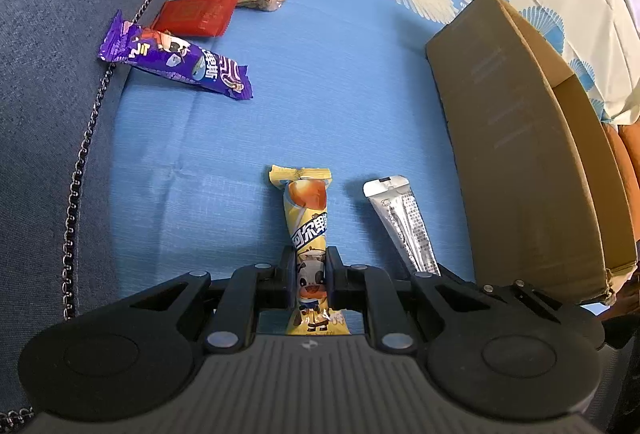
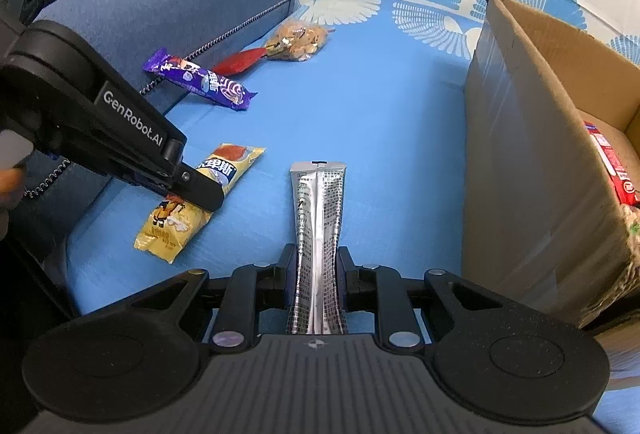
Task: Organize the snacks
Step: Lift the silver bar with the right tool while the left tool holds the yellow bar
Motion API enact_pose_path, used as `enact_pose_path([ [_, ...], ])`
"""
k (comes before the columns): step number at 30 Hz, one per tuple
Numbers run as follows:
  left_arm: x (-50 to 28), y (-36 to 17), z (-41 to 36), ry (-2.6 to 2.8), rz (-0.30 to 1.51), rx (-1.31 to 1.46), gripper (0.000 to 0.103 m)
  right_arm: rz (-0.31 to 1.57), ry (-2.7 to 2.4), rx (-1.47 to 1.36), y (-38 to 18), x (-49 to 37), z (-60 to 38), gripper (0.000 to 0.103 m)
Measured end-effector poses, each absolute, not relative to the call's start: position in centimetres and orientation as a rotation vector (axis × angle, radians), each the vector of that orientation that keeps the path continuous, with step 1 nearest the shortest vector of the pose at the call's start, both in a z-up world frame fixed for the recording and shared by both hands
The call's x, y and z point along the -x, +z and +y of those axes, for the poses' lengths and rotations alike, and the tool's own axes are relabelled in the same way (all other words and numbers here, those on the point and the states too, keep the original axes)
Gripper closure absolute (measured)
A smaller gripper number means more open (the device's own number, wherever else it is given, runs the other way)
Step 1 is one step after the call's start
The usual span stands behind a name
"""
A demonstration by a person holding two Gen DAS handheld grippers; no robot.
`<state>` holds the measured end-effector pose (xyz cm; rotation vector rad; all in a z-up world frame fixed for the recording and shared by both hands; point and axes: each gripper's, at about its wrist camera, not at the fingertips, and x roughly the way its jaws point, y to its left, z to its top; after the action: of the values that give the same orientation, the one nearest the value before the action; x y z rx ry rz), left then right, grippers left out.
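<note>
Clenched left tongs (image 1: 311, 282) pinch the light, crinkly yellow snack packet (image 1: 307, 234) mid-body, while right tongs (image 2: 317, 274) grip the slippery silver sachet (image 2: 318, 218) near the cardboard box (image 2: 520, 174).

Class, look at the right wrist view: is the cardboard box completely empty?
No. A red packet lies inside the cardboard box, visible over its near wall.

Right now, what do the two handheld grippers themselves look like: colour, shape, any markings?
Both are matte black plastic. The left gripper and right gripper each show two short blocky fingers on linkage arms with silver rivets, round discs at the sides and a ribbed grey body. From the right wrist view, the left gripper's arm bears white "GenRobot.AI" lettering. No cables or sleeves show.
</note>
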<state>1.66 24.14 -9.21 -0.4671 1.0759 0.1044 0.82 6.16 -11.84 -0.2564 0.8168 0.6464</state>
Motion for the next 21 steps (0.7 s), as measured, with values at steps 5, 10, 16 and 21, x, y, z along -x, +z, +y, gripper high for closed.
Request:
enact_pose_path([
  [5, -1.3, -8.8, 24.2, 0.104, 1.047, 0.465, 0.088, 0.797, 0.649, 0.246, -11.4, -0.7, 5.9, 0.082],
  [10, -0.8, -8.3, 24.3, 0.094, 1.005, 0.471, 0.088, 0.769, 0.66, 0.221, -10.3, -0.4, 5.5, 0.082],
  [16, -0.5, -7.6, 23.9, 0.096, 0.957, 0.452, 0.088, 0.736, 0.677, 0.191, -8.8, -0.3, 5.3, 0.082],
  [21, 0.0, -6.9, 23.7, 0.104, 0.909, 0.429, 0.088, 0.701, 0.688, 0.178, -7.7, -0.3, 5.2, 0.082],
])
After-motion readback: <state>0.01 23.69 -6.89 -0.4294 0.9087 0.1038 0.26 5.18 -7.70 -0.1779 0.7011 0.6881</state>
